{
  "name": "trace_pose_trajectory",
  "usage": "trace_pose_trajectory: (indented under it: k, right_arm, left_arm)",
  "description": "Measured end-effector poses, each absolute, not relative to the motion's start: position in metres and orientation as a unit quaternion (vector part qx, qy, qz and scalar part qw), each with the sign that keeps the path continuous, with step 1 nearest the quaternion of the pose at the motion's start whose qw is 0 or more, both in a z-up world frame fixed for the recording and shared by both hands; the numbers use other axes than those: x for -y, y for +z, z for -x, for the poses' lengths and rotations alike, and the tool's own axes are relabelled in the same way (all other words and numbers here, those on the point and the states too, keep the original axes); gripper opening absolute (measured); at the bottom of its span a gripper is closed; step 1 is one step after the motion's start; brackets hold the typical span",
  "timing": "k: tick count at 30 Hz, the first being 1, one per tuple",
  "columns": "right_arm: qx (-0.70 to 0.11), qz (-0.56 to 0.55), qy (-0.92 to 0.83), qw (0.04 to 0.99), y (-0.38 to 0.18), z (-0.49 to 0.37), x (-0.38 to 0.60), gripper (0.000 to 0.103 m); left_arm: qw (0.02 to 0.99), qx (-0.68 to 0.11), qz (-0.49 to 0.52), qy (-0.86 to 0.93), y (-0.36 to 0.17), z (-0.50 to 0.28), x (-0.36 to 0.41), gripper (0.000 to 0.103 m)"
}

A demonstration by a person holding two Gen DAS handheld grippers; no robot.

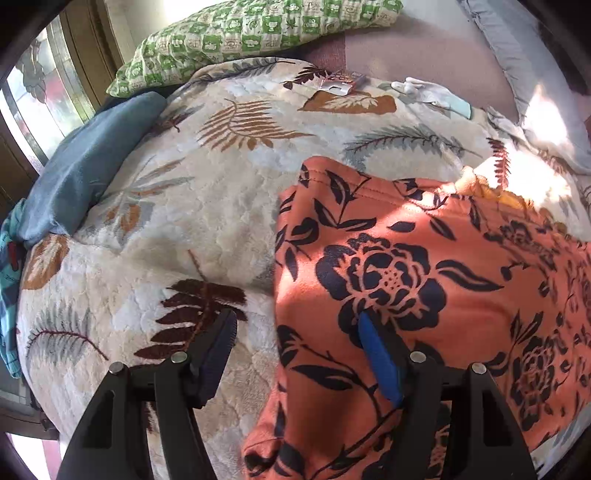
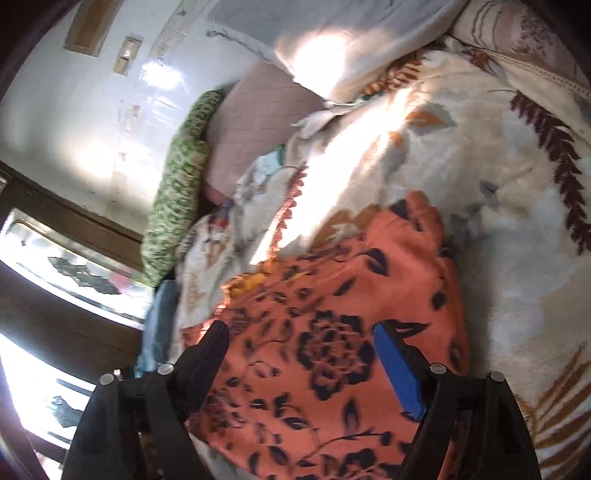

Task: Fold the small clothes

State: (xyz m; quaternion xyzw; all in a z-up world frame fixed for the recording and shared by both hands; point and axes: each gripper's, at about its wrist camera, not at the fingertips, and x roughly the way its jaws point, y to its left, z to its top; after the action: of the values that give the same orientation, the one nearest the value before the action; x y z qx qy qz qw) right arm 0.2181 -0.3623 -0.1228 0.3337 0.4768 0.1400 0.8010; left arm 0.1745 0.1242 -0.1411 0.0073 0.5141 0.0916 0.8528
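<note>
An orange garment with a dark floral print (image 1: 424, 266) lies spread on a cream leaf-patterned blanket (image 1: 207, 206). My left gripper (image 1: 295, 332) is open and empty above the garment's left edge, one finger over the blanket and one over the cloth. The garment also shows in the right wrist view (image 2: 332, 325). My right gripper (image 2: 301, 345) is open and empty just above the cloth, its fingers straddling a printed flower. The right wrist view is blurred.
A green patterned pillow (image 1: 251, 33) lies at the back, a blue-grey cloth (image 1: 85, 170) at the left, a grey pillow (image 1: 524, 74) at the right. Small items (image 1: 340, 83) rest on the blanket's far part. Windows (image 2: 55, 266) stand to the side.
</note>
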Motion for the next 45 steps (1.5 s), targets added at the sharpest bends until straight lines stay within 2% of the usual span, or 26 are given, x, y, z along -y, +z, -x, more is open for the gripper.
trace_pose_trajectory:
  k: [1,2,3,5,8,11,14,15,16,17,19,23,25,26,30,35,40,45]
  right_arm:
    - [-0.511,-0.338,0.098,0.784,-0.149,-0.222,0.372,0.082]
    - [-0.509,-0.390,0.087,0.762,-0.166,-0.220,0.385,0.081]
    - [-0.486,-0.422,0.080,0.761,-0.160,-0.216,0.391,0.081]
    - [-0.474,-0.404,0.084,0.778,-0.132,-0.215,0.382,0.081]
    - [-0.465,-0.381,0.172,0.781,-0.097,-0.222,0.340,0.081]
    - [-0.482,-0.377,0.269,0.744,-0.088,-0.236,0.276,0.082]
    - [-0.511,-0.400,0.343,0.680,-0.115,-0.259,0.211,0.083]
    - [-0.528,-0.398,0.343,0.668,-0.132,-0.264,0.192,0.083]
    - [-0.558,-0.385,0.314,0.665,-0.155,-0.274,0.178,0.083]
    - [-0.581,-0.389,0.271,0.661,-0.178,-0.280,0.173,0.081]
    - [-0.543,-0.434,0.249,0.674,-0.167,-0.276,0.179,0.083]
    - [-0.493,-0.409,0.315,0.700,-0.132,-0.283,0.160,0.086]
    - [-0.549,-0.377,0.266,0.696,-0.166,-0.302,0.146,0.084]
    - [-0.561,-0.386,0.236,0.694,-0.180,-0.305,0.146,0.082]
    - [-0.524,-0.366,0.263,0.723,-0.134,-0.285,0.151,0.082]
    - [-0.474,-0.340,0.269,0.766,-0.084,-0.198,0.220,0.085]
    - [-0.454,-0.311,0.178,0.815,-0.079,-0.117,0.288,0.086]
    - [-0.475,-0.307,0.134,0.814,-0.104,-0.101,0.305,0.086]
  left_arm:
    - [0.851,-0.518,-0.011,0.088,-0.147,-0.176,-0.125,0.075]
    - [0.850,-0.520,-0.003,0.086,-0.149,-0.177,-0.130,0.077]
    - [0.846,-0.526,0.017,0.086,-0.146,-0.177,-0.136,0.077]
    - [0.853,-0.510,0.052,0.096,-0.128,-0.170,-0.144,0.071]
    - [0.876,-0.473,0.040,0.083,-0.103,-0.152,-0.141,0.071]
    - [0.876,-0.476,0.035,0.068,-0.103,-0.134,-0.138,0.071]
    - [0.848,-0.525,0.018,0.076,-0.142,-0.136,-0.137,0.073]
    - [0.846,-0.527,0.029,0.075,-0.152,-0.137,-0.139,0.075]
    - [0.853,-0.514,0.037,0.081,-0.152,-0.135,-0.141,0.082]
    - [0.851,-0.517,0.035,0.081,-0.150,-0.136,-0.142,0.082]
    - [0.854,-0.513,0.036,0.077,-0.148,-0.136,-0.144,0.082]
    - [0.859,-0.505,0.034,0.081,-0.154,-0.135,-0.143,0.087]
    - [0.860,-0.502,0.034,0.080,-0.152,-0.136,-0.143,0.087]
    - [0.862,-0.500,0.034,0.075,-0.152,-0.135,-0.144,0.087]
    - [0.863,-0.496,0.067,0.066,-0.148,-0.132,-0.155,0.087]
    - [0.877,-0.467,0.086,0.074,-0.121,-0.121,-0.149,0.087]
    - [0.884,-0.454,0.081,0.069,-0.094,-0.105,-0.117,0.087]
    - [0.884,-0.457,0.083,0.052,-0.089,-0.095,-0.087,0.087]
